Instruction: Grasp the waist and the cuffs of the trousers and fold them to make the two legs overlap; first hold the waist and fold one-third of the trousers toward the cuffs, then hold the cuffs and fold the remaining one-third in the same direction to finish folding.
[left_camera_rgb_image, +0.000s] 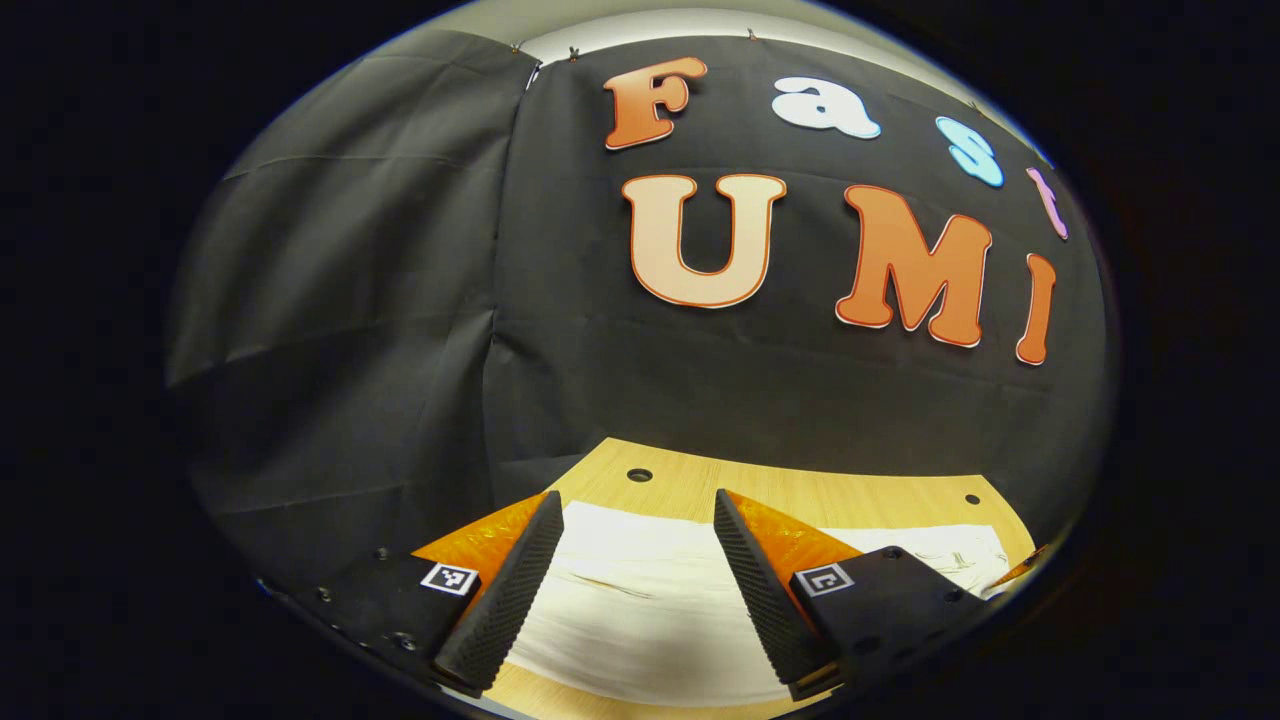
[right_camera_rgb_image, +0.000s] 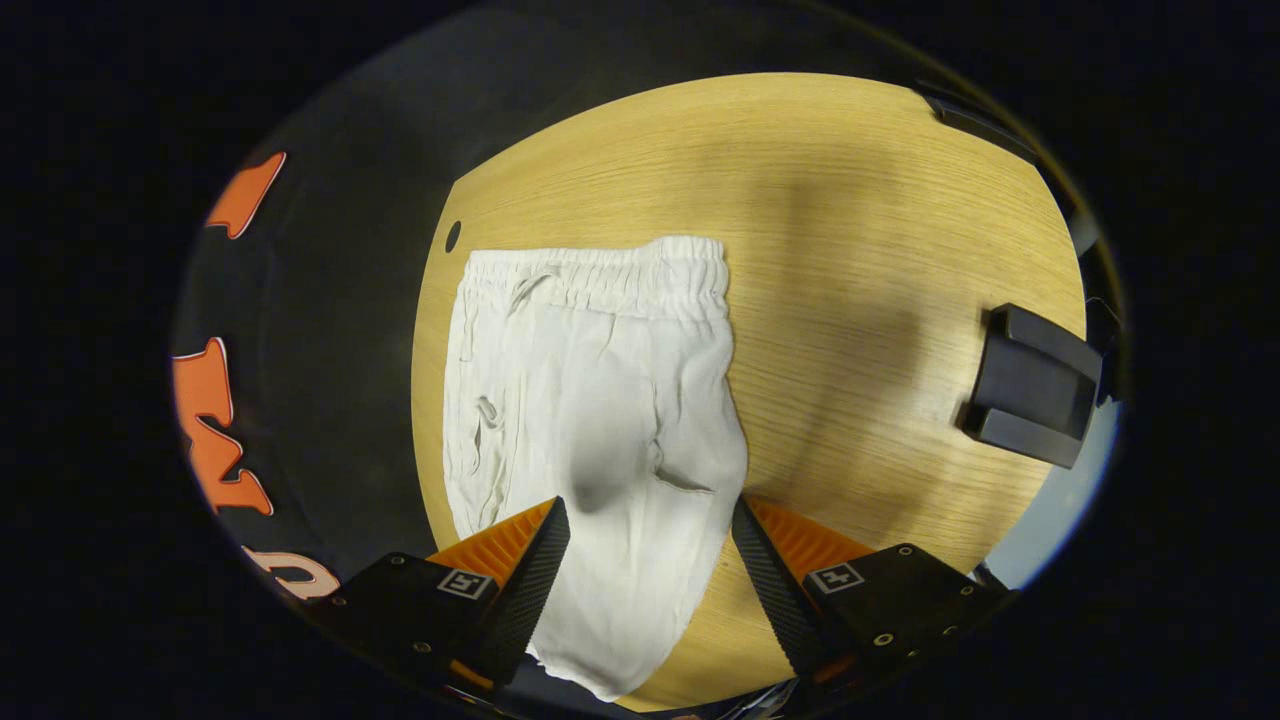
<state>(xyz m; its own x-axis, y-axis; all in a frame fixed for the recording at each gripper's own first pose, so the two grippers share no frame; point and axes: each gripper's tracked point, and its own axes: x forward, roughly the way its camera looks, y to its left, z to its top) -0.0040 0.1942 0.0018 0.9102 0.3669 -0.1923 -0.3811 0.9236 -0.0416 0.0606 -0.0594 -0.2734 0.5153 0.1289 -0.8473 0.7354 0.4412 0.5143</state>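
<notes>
The left tool (left_camera_rgb_image: 632, 590) is held open over white crumpled cloth trousers (right_camera_rgb_image: 600, 420), which are spread flat on the pale wooden table (right_camera_rgb_image: 880, 250). The right tool (right_camera_rgb_image: 648, 585) is likewise open, nothing gripped — only one fabric layer may be pinched, so the legs could be misaligned.

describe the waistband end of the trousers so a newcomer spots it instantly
In the right gripper view, start at the wooden table, where white trousers lie flat. The waistband is their far end, beyond the right gripper. Its gathered elastic ridges set it apart from the smoother cloth.
</notes>
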